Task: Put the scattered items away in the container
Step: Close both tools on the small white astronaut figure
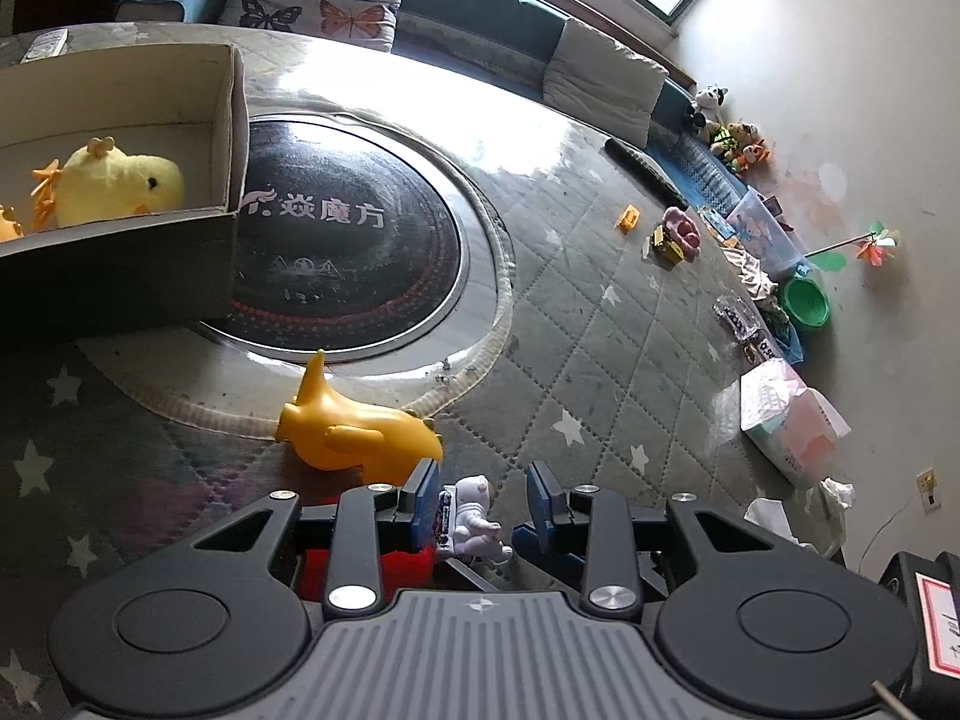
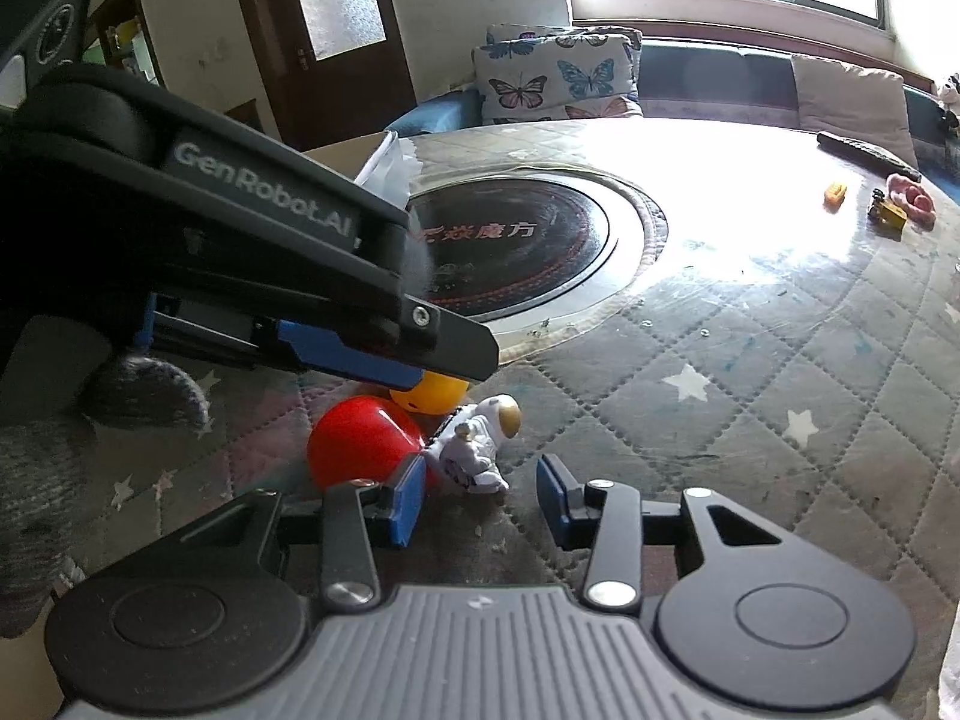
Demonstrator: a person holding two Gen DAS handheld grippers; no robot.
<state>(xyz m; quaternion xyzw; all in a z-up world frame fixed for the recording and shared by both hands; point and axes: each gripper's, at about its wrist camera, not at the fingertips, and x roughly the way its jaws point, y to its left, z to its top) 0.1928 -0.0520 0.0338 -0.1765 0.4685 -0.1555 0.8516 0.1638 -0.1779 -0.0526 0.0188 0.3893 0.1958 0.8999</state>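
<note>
A small white astronaut figure [image 1: 474, 519] lies on the quilted table cover, between the open fingers of my left gripper [image 1: 483, 510]. It also shows in the right wrist view [image 2: 477, 444], just ahead of my open, empty right gripper [image 2: 480, 504]. A yellow toy plane [image 1: 354, 426] lies just beyond the left gripper. A red rounded toy [image 2: 360, 444] lies left of the astronaut. The cardboard box [image 1: 231, 120] stands at the upper left and holds a yellow plush chick [image 1: 117, 183].
A round black hotplate [image 1: 354, 240] is set in the table's middle. At the far right side lie a small orange toy [image 1: 629, 219], a yellow vehicle [image 1: 666, 246], a pink toy [image 1: 684, 228] and a black remote [image 1: 645, 171]. My left gripper's body [image 2: 240, 240] crosses the right wrist view.
</note>
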